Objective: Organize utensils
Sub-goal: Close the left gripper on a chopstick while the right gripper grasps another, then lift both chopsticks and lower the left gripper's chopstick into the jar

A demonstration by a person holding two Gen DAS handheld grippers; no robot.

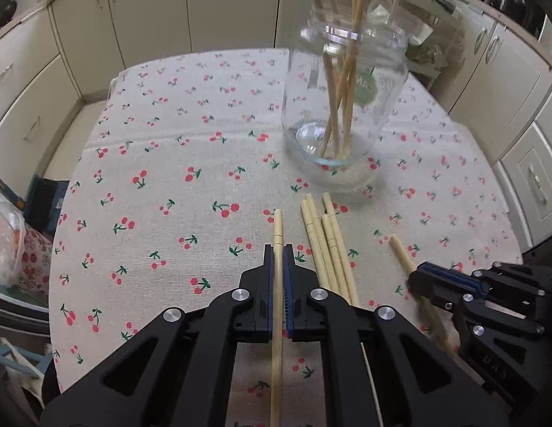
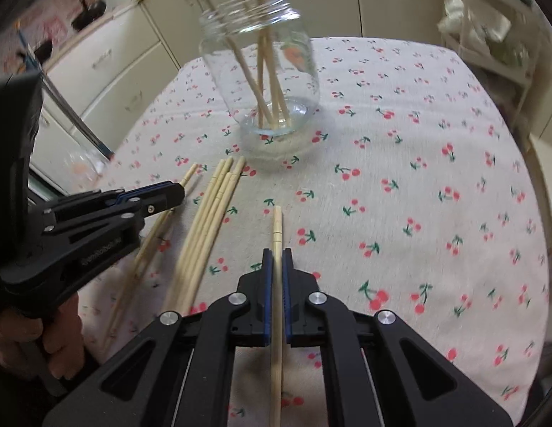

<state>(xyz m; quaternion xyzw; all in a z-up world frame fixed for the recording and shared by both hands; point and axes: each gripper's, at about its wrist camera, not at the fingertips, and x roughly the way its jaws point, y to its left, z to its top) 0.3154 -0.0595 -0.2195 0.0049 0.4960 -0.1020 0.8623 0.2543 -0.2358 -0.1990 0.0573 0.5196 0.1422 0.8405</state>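
Note:
A clear glass jar (image 1: 343, 99) stands on the cherry-print tablecloth (image 1: 176, 163) and holds several bamboo chopsticks upright; it also shows in the right wrist view (image 2: 265, 67). My left gripper (image 1: 278, 249) is shut on one chopstick (image 1: 277, 227) lying along its fingers. My right gripper (image 2: 277, 251) is shut on another chopstick (image 2: 277, 224). Between them a bundle of several loose chopsticks (image 1: 324, 235) lies on the cloth, also seen in the right wrist view (image 2: 212, 213). The right gripper (image 1: 418, 277) appears at the left view's right edge, the left gripper (image 2: 176, 190) at the right view's left.
Cream kitchen cabinets (image 1: 133, 7) surround the table. A plastic bag (image 1: 9, 242) and a blue box (image 1: 44, 203) sit beyond the table's left edge. Cluttered shelves (image 2: 489, 28) stand at the far right.

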